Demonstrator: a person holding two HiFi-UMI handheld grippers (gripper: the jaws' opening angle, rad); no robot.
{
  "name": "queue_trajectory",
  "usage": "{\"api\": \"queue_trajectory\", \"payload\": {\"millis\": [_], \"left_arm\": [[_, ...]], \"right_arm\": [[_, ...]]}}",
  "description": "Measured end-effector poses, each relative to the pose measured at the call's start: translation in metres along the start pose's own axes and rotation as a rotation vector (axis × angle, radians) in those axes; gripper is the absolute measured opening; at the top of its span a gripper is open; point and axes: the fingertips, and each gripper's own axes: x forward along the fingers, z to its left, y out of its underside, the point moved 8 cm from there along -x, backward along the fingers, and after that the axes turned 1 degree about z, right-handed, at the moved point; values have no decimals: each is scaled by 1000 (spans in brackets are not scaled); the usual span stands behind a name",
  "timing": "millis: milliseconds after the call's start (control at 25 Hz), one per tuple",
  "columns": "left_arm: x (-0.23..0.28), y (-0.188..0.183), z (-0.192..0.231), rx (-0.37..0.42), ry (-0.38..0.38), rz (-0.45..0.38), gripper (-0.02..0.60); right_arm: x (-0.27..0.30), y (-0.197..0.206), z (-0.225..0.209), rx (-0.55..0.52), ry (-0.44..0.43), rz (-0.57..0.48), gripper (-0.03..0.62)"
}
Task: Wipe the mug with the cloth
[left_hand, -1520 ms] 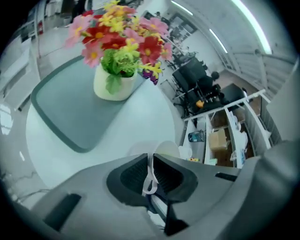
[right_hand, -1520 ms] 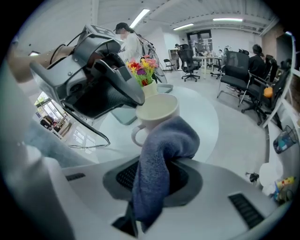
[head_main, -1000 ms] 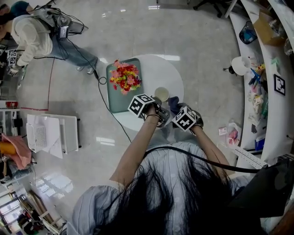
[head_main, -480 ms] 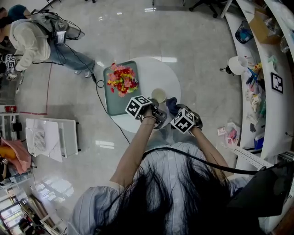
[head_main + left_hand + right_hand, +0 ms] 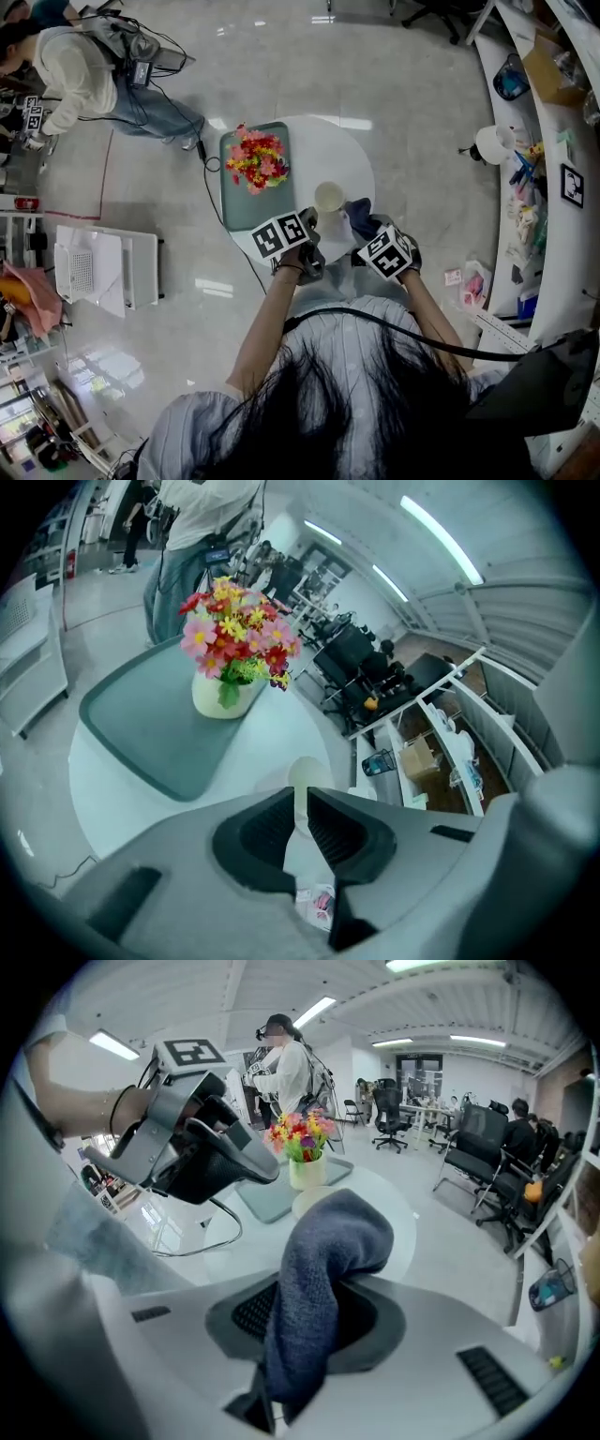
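Note:
A cream mug (image 5: 329, 197) is over the round white table (image 5: 361, 155), near its front. My left gripper (image 5: 312, 217) sits just left of the mug, jaws nearly together on what looks like its thin handle. In the left gripper view the mug (image 5: 305, 771) shows just past the left gripper (image 5: 300, 803). My right gripper (image 5: 367, 231) is shut on a blue-grey cloth (image 5: 360, 216), held just right of the mug. In the right gripper view the cloth (image 5: 328, 1241) bulges out of the right gripper (image 5: 305, 1312) and hides part of the mug (image 5: 307, 1201).
A green tray (image 5: 239, 202) with a vase of red and yellow flowers (image 5: 255, 157) lies on the table's left side. A black cable (image 5: 220, 220) runs across the floor. A person (image 5: 75, 75) crouches far left; a cluttered counter (image 5: 553, 216) lines the right.
Both grippers have risen a little. The left one has rolled, so its marker cube shows a different face, and the mug has come with it. The cloth sits closer to the mug.

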Motion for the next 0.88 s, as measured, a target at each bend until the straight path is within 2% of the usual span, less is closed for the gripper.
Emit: {"api": "queue_trajectory", "payload": {"millis": [200,400,720,880], "left_arm": [[-20,-5,1,98,1,-58,44],[-32,6,-4,195,-36,-108,44],[-49,38,-16,188,-11,-172,43],[-57,55,-21,191,-9,-178,43]], "right_arm": [[-13,-10,-3,-21,-18,-35,101],[-23,-11,-6,-67,-50,-58,101],[-30,-13,-1,-116,-126,-96,101],[-28,-13,-1,-136,-150,-108,101]]}}
